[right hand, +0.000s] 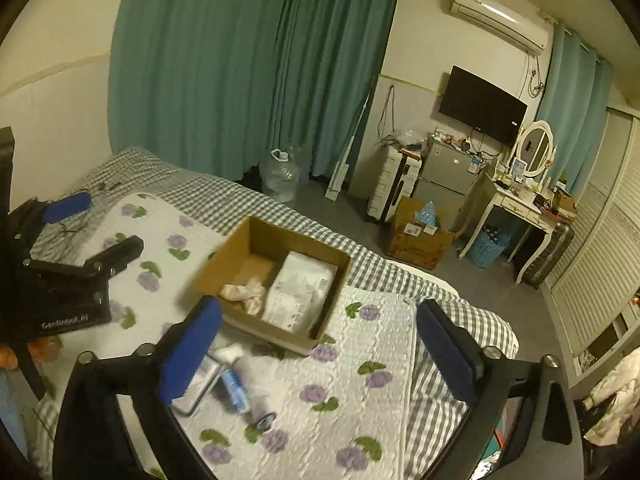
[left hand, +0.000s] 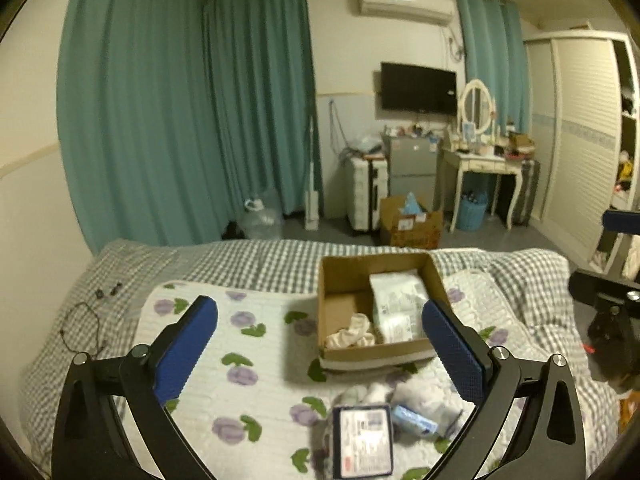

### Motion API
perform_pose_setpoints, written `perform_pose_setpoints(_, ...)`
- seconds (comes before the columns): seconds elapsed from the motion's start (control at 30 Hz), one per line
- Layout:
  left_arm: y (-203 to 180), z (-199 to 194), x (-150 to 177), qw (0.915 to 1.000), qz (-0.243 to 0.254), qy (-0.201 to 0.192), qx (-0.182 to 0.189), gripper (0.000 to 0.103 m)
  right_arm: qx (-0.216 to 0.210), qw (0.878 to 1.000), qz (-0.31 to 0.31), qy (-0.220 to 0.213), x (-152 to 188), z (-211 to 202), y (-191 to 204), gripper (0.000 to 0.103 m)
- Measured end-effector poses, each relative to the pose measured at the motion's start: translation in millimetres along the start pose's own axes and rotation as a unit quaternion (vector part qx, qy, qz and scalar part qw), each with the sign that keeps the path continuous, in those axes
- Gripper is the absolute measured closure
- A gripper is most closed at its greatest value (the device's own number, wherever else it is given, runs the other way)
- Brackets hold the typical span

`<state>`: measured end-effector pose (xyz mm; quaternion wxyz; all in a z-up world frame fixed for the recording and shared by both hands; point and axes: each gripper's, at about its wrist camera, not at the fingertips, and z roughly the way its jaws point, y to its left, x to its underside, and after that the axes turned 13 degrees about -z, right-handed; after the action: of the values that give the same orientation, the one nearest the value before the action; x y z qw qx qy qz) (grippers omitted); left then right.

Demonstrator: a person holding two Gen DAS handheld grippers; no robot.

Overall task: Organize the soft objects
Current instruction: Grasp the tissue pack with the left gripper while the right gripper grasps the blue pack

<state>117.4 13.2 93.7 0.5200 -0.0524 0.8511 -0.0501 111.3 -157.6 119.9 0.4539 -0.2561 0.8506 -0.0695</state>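
Observation:
An open cardboard box sits on the floral quilt. Inside lie a white wrapped pack and cream socks. In front of the box lie a dark-framed labelled packet, a blue-and-white tissue pack and white soft items. My left gripper is open and empty, hovering above these loose items; it also shows in the right wrist view. My right gripper is open and empty above the quilt, right of the box.
The bed has a grey checked cover. A black cord lies at the bed's left. Beyond the bed stand a floor box, a small fridge, a dressing table, a wardrobe and teal curtains.

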Motion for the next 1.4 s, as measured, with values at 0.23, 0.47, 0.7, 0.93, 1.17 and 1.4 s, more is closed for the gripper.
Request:
perform_pose_setpoints(0.23, 8.0, 6.3, 44.1, 0.9993, 0.004, 0.037, -0.005, 0.0, 0.006, 1.0, -0.015, -0.001, 22.4, -21.0, 31.5, 0.0)
perform_pose_setpoints(0.47, 15.8, 65.5, 113.3, 0.9934, -0.01, 0.111, -0.029, 0.0, -0.009, 0.999, 0.012, 0.042, 80.5, 51.2, 53.0, 0.0)
perform_pose_setpoints(0.7, 12.1, 115.0, 175.0, 0.9842, -0.008, 0.174, -0.029, 0.0, -0.038, 0.995, 0.022, 0.088, 130.5, 134.0, 74.6, 0.0)
perform_pose_setpoints(0.93, 2.5, 128.4, 204.8, 0.9789, 0.013, 0.203, -0.016, 0.0, -0.059, 0.994, 0.045, 0.085, 162.7, 167.7, 80.1, 0.0)
perform_pose_setpoints(1.17, -6.0, 147.9, 222.2, 0.9732, 0.036, 0.226, -0.025, 0.009, -0.052, 0.994, 0.064, 0.078, 168.0, 169.1, 72.4, 0.0)
perform_pose_setpoints(1.4, 8.9, 128.8, 207.8, 0.982, 0.003, 0.187, -0.025, 0.024, -0.041, 0.996, 0.044, 0.061, 164.4, 161.0, 82.0, 0.0)
